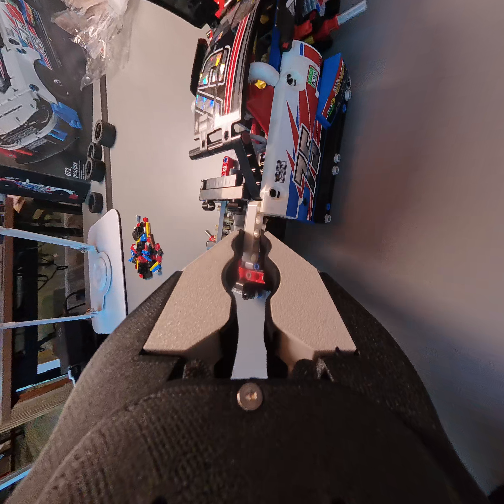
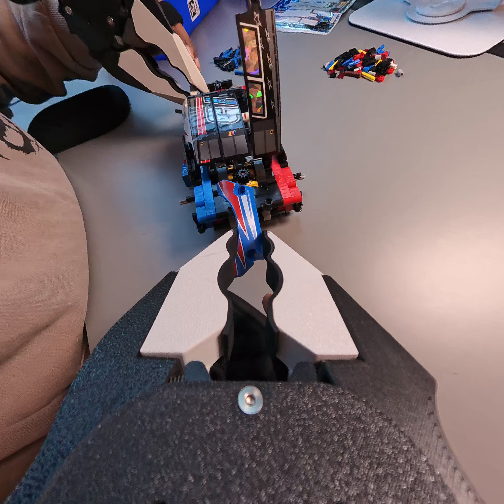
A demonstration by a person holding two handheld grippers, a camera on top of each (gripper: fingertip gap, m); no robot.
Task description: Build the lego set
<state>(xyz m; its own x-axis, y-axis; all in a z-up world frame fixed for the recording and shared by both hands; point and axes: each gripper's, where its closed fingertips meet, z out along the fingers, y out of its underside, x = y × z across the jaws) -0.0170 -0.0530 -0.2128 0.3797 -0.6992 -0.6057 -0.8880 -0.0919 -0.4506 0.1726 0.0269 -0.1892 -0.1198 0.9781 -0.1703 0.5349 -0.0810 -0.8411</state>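
Observation:
The part-built Lego race car (image 2: 226, 136) stands on the grey table, with a black starred panel (image 2: 259, 71) raised upright on it. In the left wrist view the car (image 1: 289, 131) fills the upper middle, turned sideways. My left gripper (image 1: 250, 233) is shut on a white beam (image 1: 253, 218) at the car's end; it also shows in the right wrist view (image 2: 196, 81) at the car's far end. My right gripper (image 2: 249, 234) is shut on a blue curved panel (image 2: 245, 215) with red and white stripes, held just in front of the car's near end.
A pile of small loose pieces (image 2: 360, 64) (image 1: 146, 251) lies to the right, a smaller blue and black pile (image 2: 227, 61) behind the car. A white flat base (image 2: 436, 24), the set's box (image 1: 32, 90), several tyres (image 1: 98, 152) and a person's sleeve (image 2: 35, 245) border the space. Left tips to right tips: about 20 cm.

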